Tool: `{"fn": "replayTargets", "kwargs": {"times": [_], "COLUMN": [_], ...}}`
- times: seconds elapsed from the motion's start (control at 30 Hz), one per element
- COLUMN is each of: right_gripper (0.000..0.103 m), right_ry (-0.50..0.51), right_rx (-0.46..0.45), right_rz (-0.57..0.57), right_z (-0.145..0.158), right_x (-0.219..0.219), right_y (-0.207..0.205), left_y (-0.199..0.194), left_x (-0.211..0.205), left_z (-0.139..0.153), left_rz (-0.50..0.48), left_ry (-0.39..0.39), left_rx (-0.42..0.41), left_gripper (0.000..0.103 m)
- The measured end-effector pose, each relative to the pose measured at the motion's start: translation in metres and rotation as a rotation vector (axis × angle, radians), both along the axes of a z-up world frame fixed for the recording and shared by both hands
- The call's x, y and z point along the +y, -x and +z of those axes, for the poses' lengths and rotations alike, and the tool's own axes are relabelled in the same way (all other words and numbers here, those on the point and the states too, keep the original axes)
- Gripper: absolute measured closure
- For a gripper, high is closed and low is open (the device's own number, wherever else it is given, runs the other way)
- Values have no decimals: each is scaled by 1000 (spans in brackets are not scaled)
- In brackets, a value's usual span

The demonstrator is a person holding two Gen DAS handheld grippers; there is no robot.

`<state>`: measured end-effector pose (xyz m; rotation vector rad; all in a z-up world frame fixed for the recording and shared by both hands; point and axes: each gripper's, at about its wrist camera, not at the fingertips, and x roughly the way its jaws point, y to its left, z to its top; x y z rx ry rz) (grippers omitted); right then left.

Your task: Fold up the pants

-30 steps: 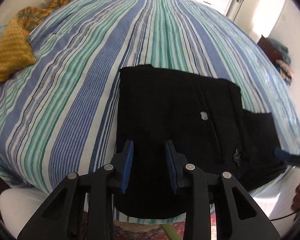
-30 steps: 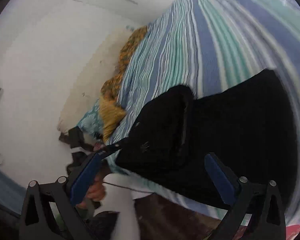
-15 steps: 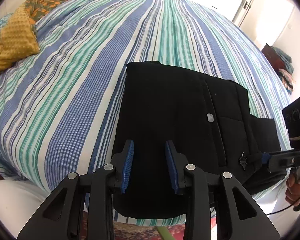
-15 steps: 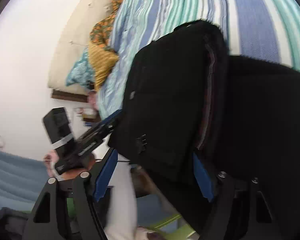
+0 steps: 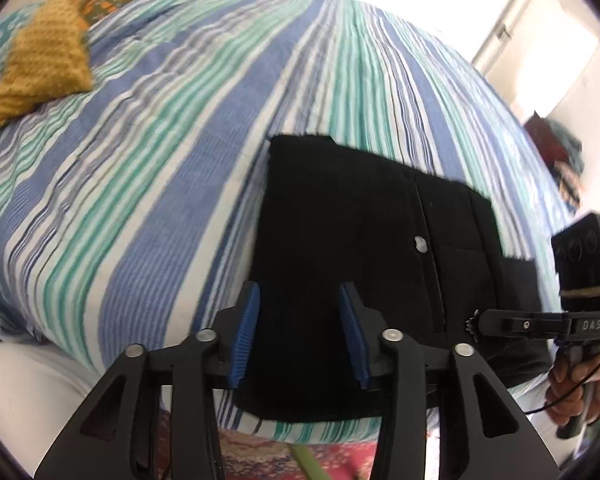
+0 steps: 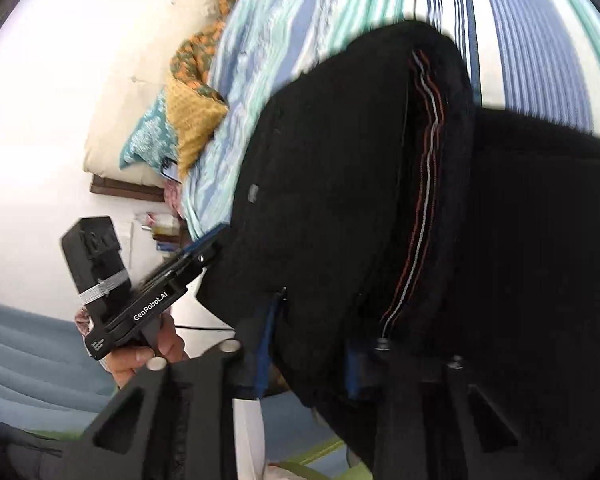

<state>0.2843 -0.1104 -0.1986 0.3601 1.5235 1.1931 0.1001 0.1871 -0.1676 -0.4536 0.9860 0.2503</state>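
In the left wrist view, the black pants [image 5: 352, 248] are lying folded into a compact block near the foot edge of the bed [image 5: 188, 152], on its blue, green and white striped cover, with a small pale button [image 5: 421, 244] showing beside a vertical seam and a lower layer sticking out to the right. The left claw [image 5: 300, 332] is hovering just over the near edge of the pants with its blue pads standing moderately apart and nothing between them; the fabric's near hem is partly hiding behind the claw's black frame. At the right edge the right claw [image 5: 476, 322] is reaching in sideways to touch the pants' corner, but its tips are too small and dark to read here, and the hand gripping its handle is cut off by the lens rim. A mustard pillow [image 5: 40, 68] is sitting well apart at the far left. In the right wrist view, the right claw [image 6: 308, 344] is pinching a thick fold of the pants [image 6: 332, 184], the fabric filling the gap between its blue pads and bulging upward, showing a red and white striped band inside. The cloth is covering most of the pads. The left claw [image 6: 210, 242] is touching the pants' left edge, its tips blurred.
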Motion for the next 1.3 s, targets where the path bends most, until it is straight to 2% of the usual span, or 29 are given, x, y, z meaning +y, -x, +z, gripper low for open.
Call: {"fn": "replayTargets", "kwargs": {"times": [0.1,0.2,0.3,0.4,0.47,0.9,1.3], "right_gripper": [81,81,81,81,81,81,82], "right_ry": [-56,-110,-141,-165,-173,-222,-230], "right_rx": [-19,-40,-63,-78,-84,-109,-88], "right_rz": [-47,-72,-71,-74,-79,-107,-189], "right_z": [16,39,57,67,72,98,100], "right_x": [-13,-20,-23,-25,-29,-54,-100], "right_y": [-1,-4,-3,-3,-2,4,-14], "left_y": [19,38,55,65,68,69,63], "left_x": [17,36,53,63,70,68,65], "left_z": [12,10,-9,-29,-38,-35,-39], "left_rz": [81,181,277,337,365,361,335], "left_ry": [-2,6,48,65,105,98,86], "left_rx": [-56,-80,-58,-20,-1,-10,15], "left_gripper": [50,50,50,50,51,51,51]}}
